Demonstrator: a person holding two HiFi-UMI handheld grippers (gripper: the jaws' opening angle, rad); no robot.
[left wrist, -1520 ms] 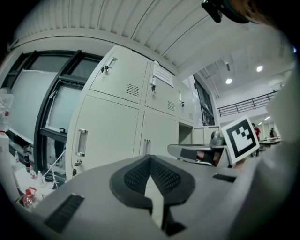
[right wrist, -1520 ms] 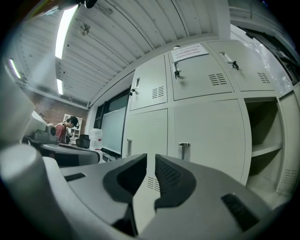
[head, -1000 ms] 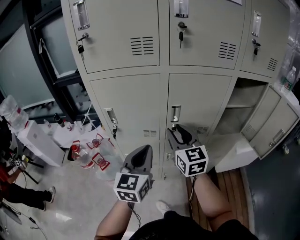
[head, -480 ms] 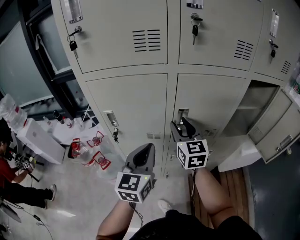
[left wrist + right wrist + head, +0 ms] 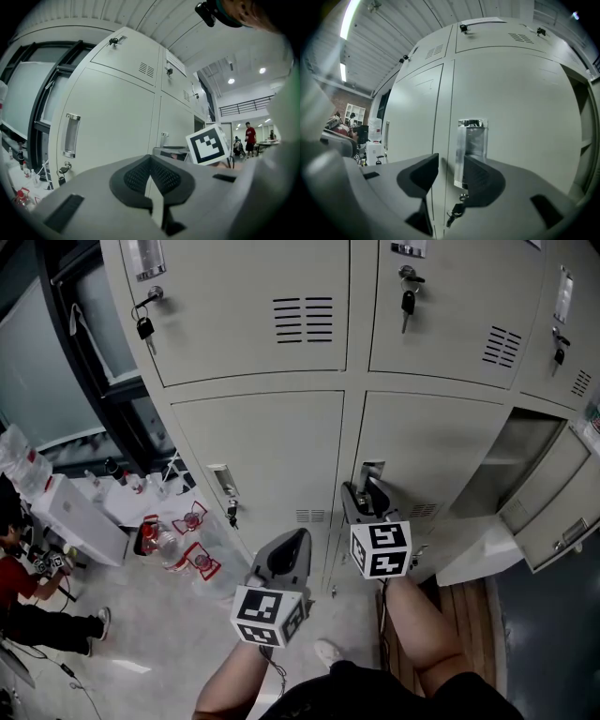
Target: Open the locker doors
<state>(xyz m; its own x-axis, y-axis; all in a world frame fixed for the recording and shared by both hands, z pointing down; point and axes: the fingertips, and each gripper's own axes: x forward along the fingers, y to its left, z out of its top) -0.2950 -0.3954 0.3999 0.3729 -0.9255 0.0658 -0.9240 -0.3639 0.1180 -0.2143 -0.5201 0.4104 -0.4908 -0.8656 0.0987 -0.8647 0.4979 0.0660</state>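
The beige lockers fill the head view. The lower middle door [image 5: 427, 460] is closed, with a chrome recessed handle [image 5: 372, 473] and a key below it. My right gripper [image 5: 359, 493] is level and right at that handle. In the right gripper view the handle [image 5: 471, 149] shows in the gap of my right gripper [image 5: 450, 161]. Its jaws stand wide apart after closing a little, gripping nothing. My left gripper [image 5: 292, 545] hangs lower left, away from the doors. In the left gripper view my left gripper [image 5: 151, 174] has its pads together, empty.
The lower left door [image 5: 272, 451] is closed, with a handle [image 5: 222, 480] and a key [image 5: 231, 513]. The lower right locker stands open, its door [image 5: 553, 512] swung out to the right. Bottles and bags [image 5: 173, 549] lie on the floor at left, beside a white box [image 5: 80, 521].
Both grippers have moved in toward the lockers. The right one has come up close to the lower middle door's handle. The left stays shut and low.
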